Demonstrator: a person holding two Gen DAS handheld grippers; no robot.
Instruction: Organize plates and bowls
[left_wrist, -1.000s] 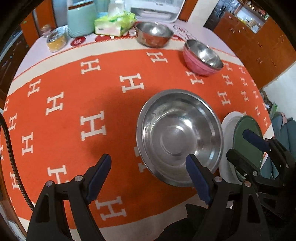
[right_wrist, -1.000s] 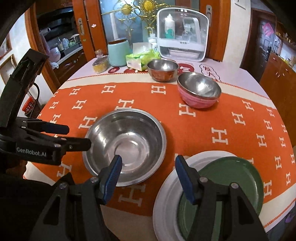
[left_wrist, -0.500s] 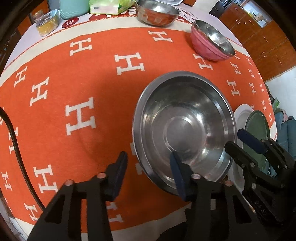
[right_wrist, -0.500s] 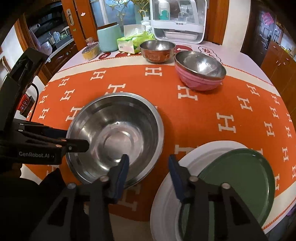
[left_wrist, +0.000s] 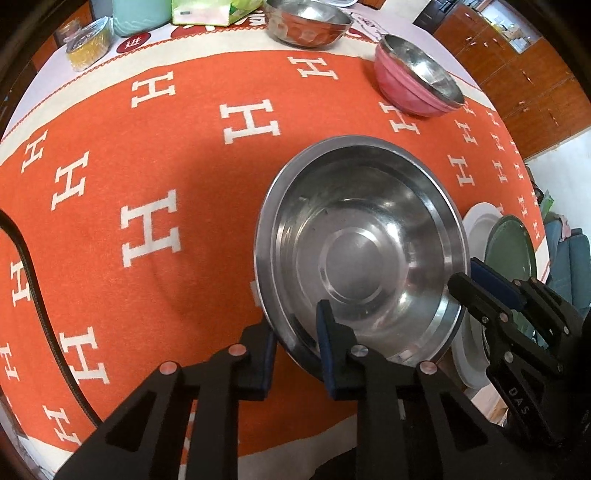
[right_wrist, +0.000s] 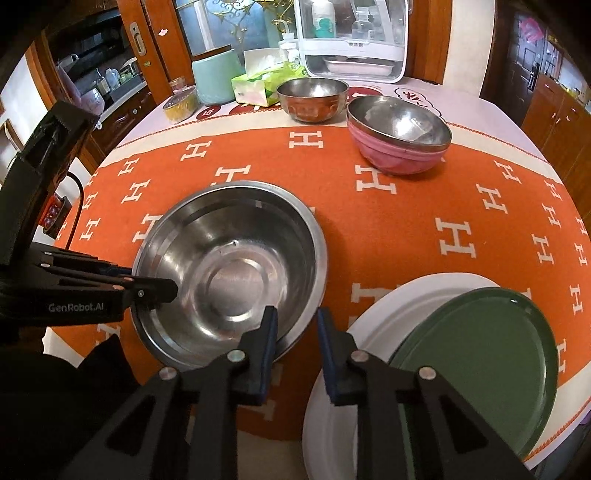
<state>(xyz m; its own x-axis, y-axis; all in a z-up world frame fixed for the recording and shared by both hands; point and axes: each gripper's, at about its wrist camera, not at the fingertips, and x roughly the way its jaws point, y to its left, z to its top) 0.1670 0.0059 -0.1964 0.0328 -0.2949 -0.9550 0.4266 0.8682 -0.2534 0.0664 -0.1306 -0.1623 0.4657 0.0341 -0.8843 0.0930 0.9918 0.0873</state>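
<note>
Home dining room, round table under orange H-patterned cloth (right_wrist: 406, 229), brown wooden cabinets (right_wrist: 554, 122) right, green tissue pack (right_wrist: 266, 86) far

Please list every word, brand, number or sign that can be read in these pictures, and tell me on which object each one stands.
"GenRobot.AI": white print on the black body of the left gripper.
"DAS": white letters on the black body of the right gripper; any further letters are hidden.
"H": white letter repeated over the orange woven tablecloth.
Chinese characters on the round red coasters and on the white cloth near the back: too small to read.
Green tissue pack: print blurred.
</note>
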